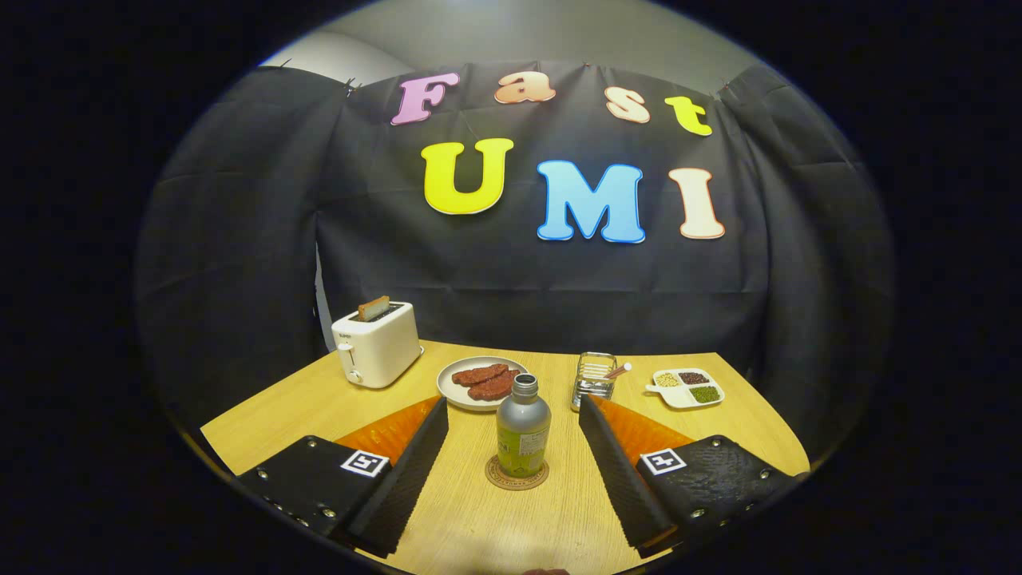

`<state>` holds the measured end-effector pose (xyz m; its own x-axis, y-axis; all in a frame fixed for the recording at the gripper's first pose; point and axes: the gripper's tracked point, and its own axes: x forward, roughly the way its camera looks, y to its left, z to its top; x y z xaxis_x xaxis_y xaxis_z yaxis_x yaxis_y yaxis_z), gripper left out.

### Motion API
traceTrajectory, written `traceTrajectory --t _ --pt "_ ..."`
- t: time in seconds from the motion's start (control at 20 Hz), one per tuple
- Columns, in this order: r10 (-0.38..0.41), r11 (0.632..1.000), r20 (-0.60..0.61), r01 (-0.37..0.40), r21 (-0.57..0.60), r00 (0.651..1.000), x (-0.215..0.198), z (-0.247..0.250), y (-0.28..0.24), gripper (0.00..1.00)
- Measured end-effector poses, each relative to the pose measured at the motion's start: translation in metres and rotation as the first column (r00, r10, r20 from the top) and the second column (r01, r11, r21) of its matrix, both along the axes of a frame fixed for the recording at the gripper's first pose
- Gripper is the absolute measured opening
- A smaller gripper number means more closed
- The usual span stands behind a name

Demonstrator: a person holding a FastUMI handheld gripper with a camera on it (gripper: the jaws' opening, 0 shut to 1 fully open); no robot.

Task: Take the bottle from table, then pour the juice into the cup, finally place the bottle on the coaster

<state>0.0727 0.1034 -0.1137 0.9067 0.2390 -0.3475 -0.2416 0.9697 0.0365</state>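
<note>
I had the gripper (pixel 515 435) with its fingers spread wide apart, touching nothing. The bottle (pixel 523 427) stood upright on the coaster (pixel 516 477) between them, the glass cup (pixel 594 380) just beyond, far right.

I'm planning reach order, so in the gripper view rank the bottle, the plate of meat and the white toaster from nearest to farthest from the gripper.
Gripper jaws are open.
1. Grey metal bottle with green label, on the round coaster between the jaws.
2. White plate of red meat slices, just beyond the bottle.
3. White toaster, farthest, back left.
</note>
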Motion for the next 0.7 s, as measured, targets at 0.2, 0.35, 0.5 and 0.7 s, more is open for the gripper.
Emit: traceTrajectory --t 0.2,0.35,0.5,0.7 --pt "-0.017 1.000 0.052 0.018 -0.011 0.999 -0.022 0.042 -0.011 0.99" --pt "-0.050 0.999 0.101 0.047 0.024 0.994 -0.038 0.069 -0.022 0.99" --pt "-0.095 0.995 0.152 0.092 0.026 0.984 -0.052 0.078 -0.040 0.99" --pt "-0.134 0.991 0.170 0.129 0.038 0.976 -0.068 0.081 -0.053 0.99"
